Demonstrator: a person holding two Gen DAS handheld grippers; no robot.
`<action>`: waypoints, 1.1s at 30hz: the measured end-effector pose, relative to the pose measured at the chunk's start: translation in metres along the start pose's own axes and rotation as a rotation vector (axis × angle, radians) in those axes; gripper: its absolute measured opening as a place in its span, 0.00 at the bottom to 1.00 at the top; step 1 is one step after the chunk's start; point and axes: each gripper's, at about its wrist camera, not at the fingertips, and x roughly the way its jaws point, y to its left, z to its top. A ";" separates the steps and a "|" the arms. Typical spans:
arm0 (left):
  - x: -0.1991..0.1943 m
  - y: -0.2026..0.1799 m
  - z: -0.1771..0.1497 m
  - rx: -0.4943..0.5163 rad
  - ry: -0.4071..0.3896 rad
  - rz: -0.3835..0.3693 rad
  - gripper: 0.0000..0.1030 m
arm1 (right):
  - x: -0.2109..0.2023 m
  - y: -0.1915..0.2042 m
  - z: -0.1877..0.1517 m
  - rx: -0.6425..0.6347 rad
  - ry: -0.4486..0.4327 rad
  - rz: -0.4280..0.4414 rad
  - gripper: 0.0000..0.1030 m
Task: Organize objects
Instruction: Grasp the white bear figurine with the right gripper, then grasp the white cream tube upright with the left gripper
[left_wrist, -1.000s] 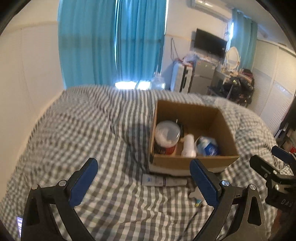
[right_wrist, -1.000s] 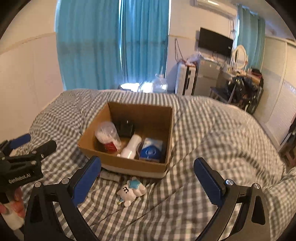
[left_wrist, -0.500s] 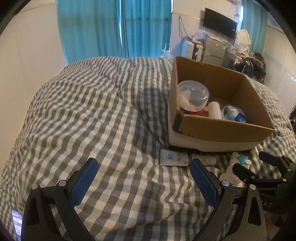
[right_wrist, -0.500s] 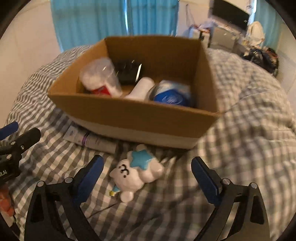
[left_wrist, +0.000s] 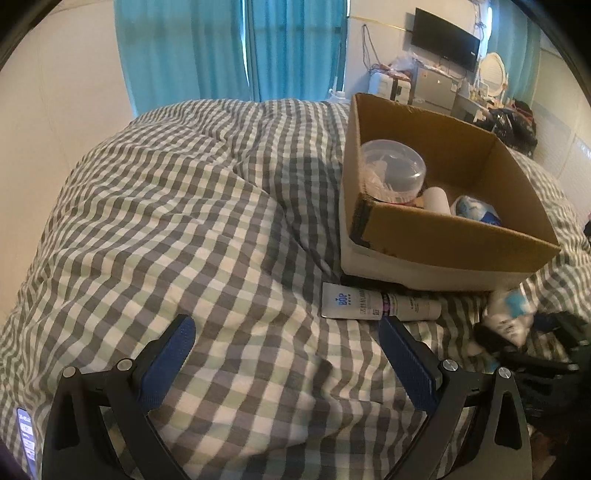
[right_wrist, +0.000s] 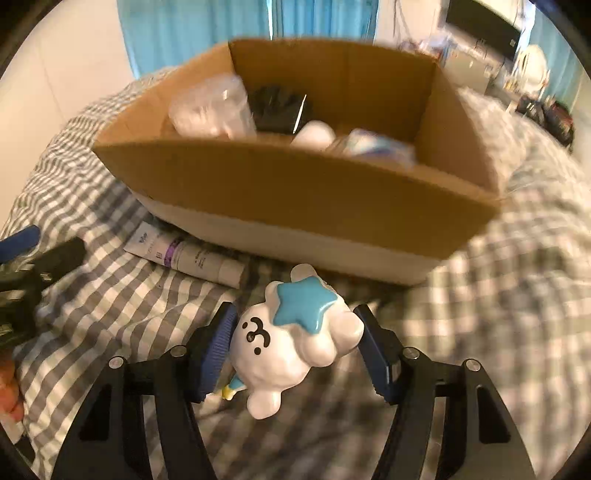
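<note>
Now that your right gripper (right_wrist: 295, 350) has closed in around the white blue-starred bear figurine (right_wrist: 291, 332) by the brown cardboard box (right_wrist: 295, 192), jaws not quite clenched, finish gripping while your left gripper (left_wrist: 284, 362) stays released.

bed w/ grey-white checked duvet (left_wrist: 192, 236). on it: cardboard box (left_wrist: 458, 236), white tube (left_wrist: 376, 304) just in front of box, white star toy (right_wrist: 295, 339) beside tube.

Bare checked duvet (left_wrist: 177, 229) spreads wide to the left, free passage; the cardboard box (left_wrist: 454, 236) walls off the right; a tube (left_wrist: 376, 302) lies against its near side.
</note>
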 end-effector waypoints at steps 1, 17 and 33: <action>0.000 -0.004 0.000 0.007 0.000 0.002 0.99 | -0.010 -0.002 -0.002 -0.006 -0.023 -0.019 0.63; 0.070 -0.077 0.001 -0.140 0.074 0.012 0.99 | -0.060 -0.056 0.001 0.126 -0.139 0.005 0.63; 0.064 -0.040 -0.011 -0.186 0.204 -0.172 0.24 | -0.069 -0.058 -0.012 0.135 -0.136 0.000 0.63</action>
